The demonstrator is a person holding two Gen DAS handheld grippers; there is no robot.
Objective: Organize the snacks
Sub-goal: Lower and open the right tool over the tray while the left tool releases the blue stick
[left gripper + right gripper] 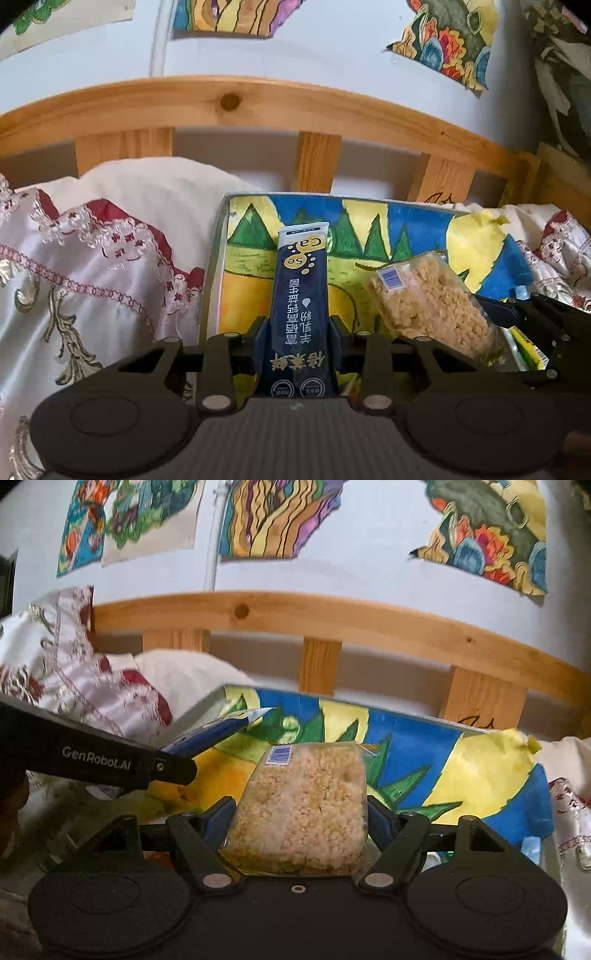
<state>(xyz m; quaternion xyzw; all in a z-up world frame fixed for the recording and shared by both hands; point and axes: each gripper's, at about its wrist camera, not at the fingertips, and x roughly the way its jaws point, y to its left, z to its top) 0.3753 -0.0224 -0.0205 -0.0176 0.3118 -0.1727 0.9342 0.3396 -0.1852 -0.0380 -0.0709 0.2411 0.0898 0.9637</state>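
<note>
Left wrist view: the left gripper (298, 332) is clamped on a dark-blue sachet (299, 295) of milk powder, pads pressing its lower sides. The sachet's long axis runs straight out toward 12 o'clock, its white sealed end over the painted tray (417, 229), a shallow box lined with a child's landscape drawing. At 3 o'clock, just beside the sachet, is a clear pack of puffed-rice crisp (432, 299), carried by the right gripper (532, 325), whose black frame enters from the right edge. To 9 o'clock lies an embroidered cream bedcover (92, 266), and past the tray at 12 o'clock runs a pine bed rail (236, 103). The painted floor ahead of the sachet's tip looks bare, likely the room for setting it down; the tray's left wall is close at 10 o'clock.

Right wrist view: the right gripper (301, 819) grips the puffed-rice crisp pack (303, 801) across its width, jaws standing wide on the broad block, barcode end pointing to 12 o'clock. The tray (413, 734) spreads from 11 to 3 o'clock, with the widest open floor at 1 to 2 o'clock. The left gripper (162, 768) angles in from 9 o'clock, its sachet (221, 731) tipped toward 1 o'clock over the tray's near-left corner. Each hand appears about equally near the tray, so the two packs probably need side-by-side spots, with the rail beyond as the far limit.
</note>
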